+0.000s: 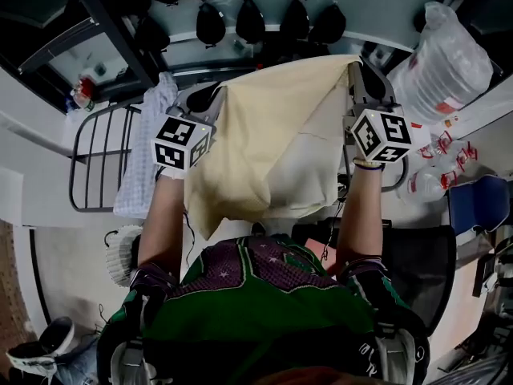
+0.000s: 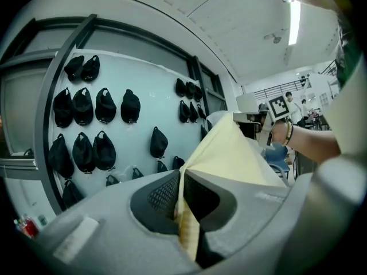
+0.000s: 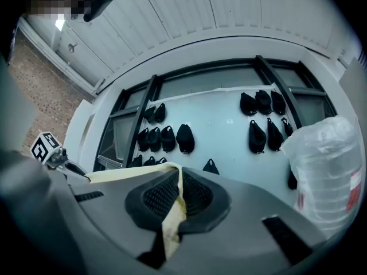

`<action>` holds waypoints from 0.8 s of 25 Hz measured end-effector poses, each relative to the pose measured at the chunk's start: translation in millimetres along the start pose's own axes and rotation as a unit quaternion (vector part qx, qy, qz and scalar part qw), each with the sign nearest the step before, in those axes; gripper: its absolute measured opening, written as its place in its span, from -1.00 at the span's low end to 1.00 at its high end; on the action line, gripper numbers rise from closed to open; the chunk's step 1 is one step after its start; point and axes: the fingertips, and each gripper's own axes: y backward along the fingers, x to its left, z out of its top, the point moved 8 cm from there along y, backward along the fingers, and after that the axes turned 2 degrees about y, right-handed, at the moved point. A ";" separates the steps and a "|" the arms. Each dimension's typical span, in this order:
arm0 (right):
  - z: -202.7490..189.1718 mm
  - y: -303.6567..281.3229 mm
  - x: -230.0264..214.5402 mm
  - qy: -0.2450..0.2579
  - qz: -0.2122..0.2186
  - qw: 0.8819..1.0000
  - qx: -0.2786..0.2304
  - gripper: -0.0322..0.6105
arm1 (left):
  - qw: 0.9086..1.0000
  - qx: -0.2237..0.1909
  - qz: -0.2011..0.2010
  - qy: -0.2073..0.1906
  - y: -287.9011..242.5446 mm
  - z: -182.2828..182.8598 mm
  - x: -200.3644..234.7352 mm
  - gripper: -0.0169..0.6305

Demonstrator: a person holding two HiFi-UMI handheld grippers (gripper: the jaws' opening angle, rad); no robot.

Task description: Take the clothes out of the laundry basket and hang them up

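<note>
A pale yellow cloth [image 1: 272, 143] hangs spread between my two grippers in the head view. My left gripper [image 1: 215, 96] is shut on its left top corner, and the cloth [image 2: 229, 153] runs away from the jaws toward the other hand. My right gripper [image 1: 358, 72] is shut on the right top corner, with a strip of cloth [image 3: 169, 216] pinched between the pads. Both grippers are held out at about chest height. No laundry basket shows in any view.
A metal drying rack [image 1: 100, 155] stands at the left with a light checked garment [image 1: 148, 147] draped over it. Black caps [image 1: 250, 18] hang on the pale wall ahead. A large clear plastic bag [image 1: 445, 62] sits at the right, and a blue chair [image 1: 479, 203] further right.
</note>
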 end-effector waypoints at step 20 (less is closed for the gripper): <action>-176.0 -68.8 -27.2 -0.036 0.041 0.978 0.202 -0.88 | 0.989 0.147 0.012 0.023 -92.5 -113.4 23.9 -0.78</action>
